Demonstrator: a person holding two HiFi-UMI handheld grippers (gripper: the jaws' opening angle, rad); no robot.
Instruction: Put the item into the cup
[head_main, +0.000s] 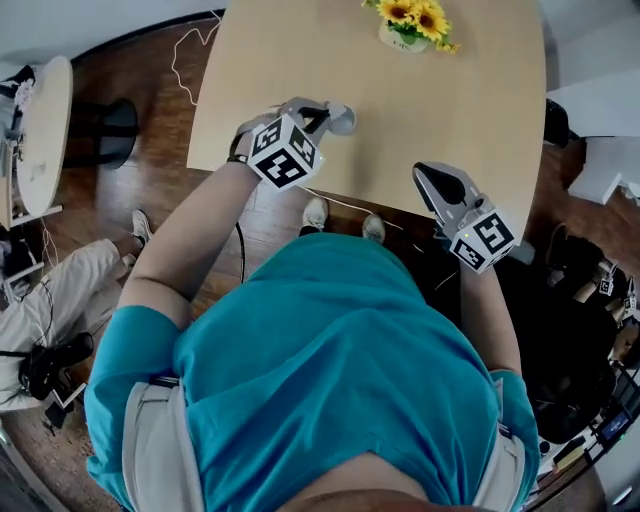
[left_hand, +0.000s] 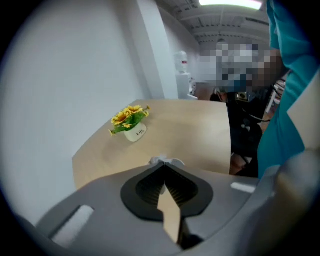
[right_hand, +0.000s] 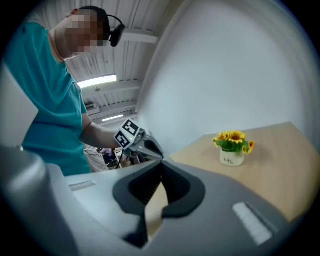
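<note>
Person in a teal shirt (head_main: 330, 380) is standing at the near edge of a light wood tabletop (head_main: 400, 110), holding one gripper in each hand. The left gripper (head_main: 335, 118) is hovering over the near-left part of the tabletop. In its own view the jaws are pressing together at the tips, and a small pale item (left_hand: 165, 160) is poking out on both sides of where they meet, so it looks pinched there. It's too small for me to say what it actually is.

The right gripper (head_main: 425, 172) is hanging over the near edge on the right side, well apart from the left one. Its jaws are meeting at the tips too, with nothing between them, just tabletop showing through the gap lower down.

At the far end a little white pot of yellow sunflowers (head_main: 408, 25) is sitting upright, away from both grippers. The person's shoes (head_main: 315, 212) are peeking out below the tabletop edge on the wooden floor (head_main: 150, 180), and someone else's leg (head_main: 70, 285) is showing off to the left.
</note>
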